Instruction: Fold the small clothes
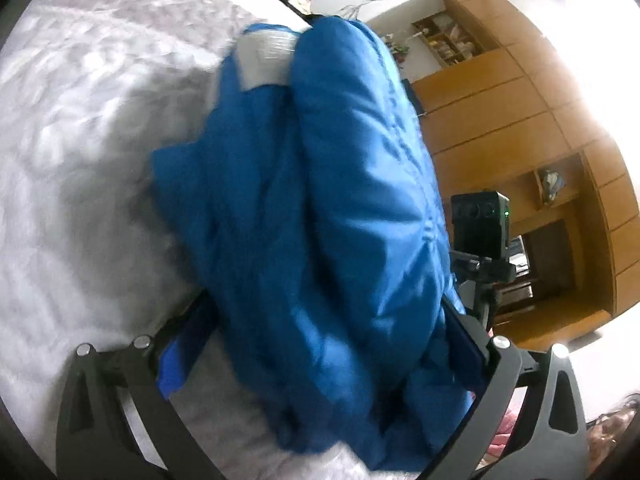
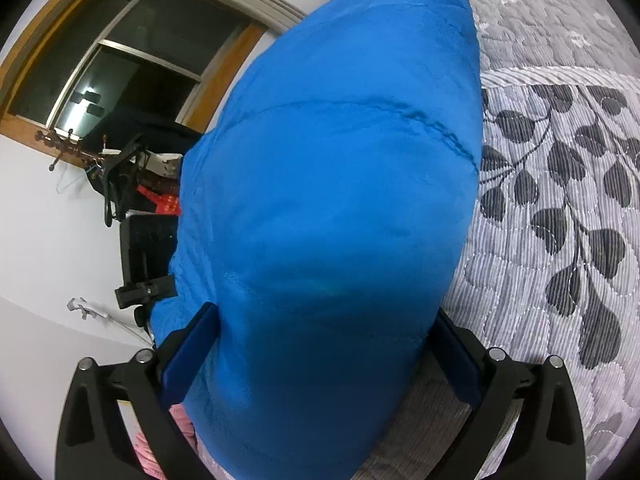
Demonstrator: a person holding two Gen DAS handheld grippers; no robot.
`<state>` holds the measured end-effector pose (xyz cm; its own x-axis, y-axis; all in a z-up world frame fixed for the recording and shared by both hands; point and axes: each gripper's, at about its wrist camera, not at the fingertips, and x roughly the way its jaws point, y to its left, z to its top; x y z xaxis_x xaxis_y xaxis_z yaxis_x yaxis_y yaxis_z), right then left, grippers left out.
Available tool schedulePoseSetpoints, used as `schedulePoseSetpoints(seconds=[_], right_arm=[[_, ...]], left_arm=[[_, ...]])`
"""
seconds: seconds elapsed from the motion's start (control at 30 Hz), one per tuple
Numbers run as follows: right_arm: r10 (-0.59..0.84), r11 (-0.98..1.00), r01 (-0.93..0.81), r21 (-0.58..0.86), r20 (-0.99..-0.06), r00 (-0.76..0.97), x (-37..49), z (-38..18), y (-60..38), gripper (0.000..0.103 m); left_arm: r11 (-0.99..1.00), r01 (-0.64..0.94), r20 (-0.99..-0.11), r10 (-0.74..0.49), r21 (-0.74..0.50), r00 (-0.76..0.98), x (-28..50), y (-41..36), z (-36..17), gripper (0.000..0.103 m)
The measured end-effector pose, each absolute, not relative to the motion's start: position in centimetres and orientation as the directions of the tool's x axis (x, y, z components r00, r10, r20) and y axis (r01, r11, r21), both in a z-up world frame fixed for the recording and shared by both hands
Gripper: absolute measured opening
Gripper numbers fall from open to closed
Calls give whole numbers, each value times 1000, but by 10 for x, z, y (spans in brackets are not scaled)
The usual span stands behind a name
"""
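1. Your left gripper (image 1: pixel 320 344) sits nearest the lens in the left wrist view, its black linkage arms spread wide and its blue pads (image 1: pixel 466 340) standing on either side of a thick bunch of blue garment (image 1: pixel 312 200); the fabric fills the gap between them, so the claw is grasping that bunch.
2. Your right gripper (image 2: pixel 324 356) reads the same way in the right wrist view: its blue pads (image 2: pixel 188 356) press against the two flanks of the same blue garment (image 2: pixel 332 200), clamped on it with cloth bulging out above the jaws.
3. Between the two tools the garment is lifted and hangs in puffy, quilted folds, with a stitched seam curving across it in the right wrist view.
4. A white patch or lining (image 1: pixel 266 58) shows at the far top edge of the garment in the left wrist view.
5. Under and beside the cloth lies the bed: a pale, blurred bedspread (image 1: pixel 80 140) on your left side, and a grey quilt with dark leaf print (image 2: pixel 560 200) on your right side.
6. Further off, a black camera unit on a stand (image 1: pixel 480 224) rises just past the garment's edge.
7. Farthest back stand wooden cabinets (image 1: pixel 520 120) in one view, and a wood-framed window (image 2: pixel 120 68) in a white wall in the other.
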<state>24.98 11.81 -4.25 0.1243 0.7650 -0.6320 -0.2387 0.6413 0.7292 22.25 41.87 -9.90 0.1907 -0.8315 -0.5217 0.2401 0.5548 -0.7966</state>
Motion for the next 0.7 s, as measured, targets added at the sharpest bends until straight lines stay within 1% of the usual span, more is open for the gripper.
schedulePoseSetpoints(seconds=[0.07,0.2,0.3,0.33,0.37,0.4,0.47,0.53,0.63,0.7], right_arm=[[760,647,-245,722,-638,127,250,-42,121,100],[766,640,-243,729,-629,133,251,-44,121,100],[770,637,-253,728,-619,157,247,-43,120,99],[770,637,-258,726,-616,167,246,-42,120,98],[770,637,-271,721,-613,178,243,-39,119,92],[770,637,-276,719,-612,182,243,-38,117,88],[770,637,-282,717,-610,186,241,-35,115,84],[767,640,-283,715,-613,189,242,-35,116,83],[768,639,-287,714,-614,182,242,-35,116,84],[772,634,-289,718,-612,174,243,-35,114,85]], left_arm=[[568,250,-536,-823,-784,188,226,404,-100,101],[565,253,-524,-825,-786,213,226,393,-100,100],[557,263,-505,-828,-788,243,221,400,-100,91],[547,266,-493,-834,-793,248,219,400,-99,85],[538,266,-481,-840,-800,253,217,402,-100,80],[537,266,-477,-840,-801,258,216,404,-100,78],[543,273,-480,-836,-794,266,214,406,-99,73],[547,270,-483,-833,-793,270,214,407,-98,72],[553,238,-501,-830,-799,246,215,414,-99,76],[582,251,-531,-811,-773,244,211,421,-93,78]])
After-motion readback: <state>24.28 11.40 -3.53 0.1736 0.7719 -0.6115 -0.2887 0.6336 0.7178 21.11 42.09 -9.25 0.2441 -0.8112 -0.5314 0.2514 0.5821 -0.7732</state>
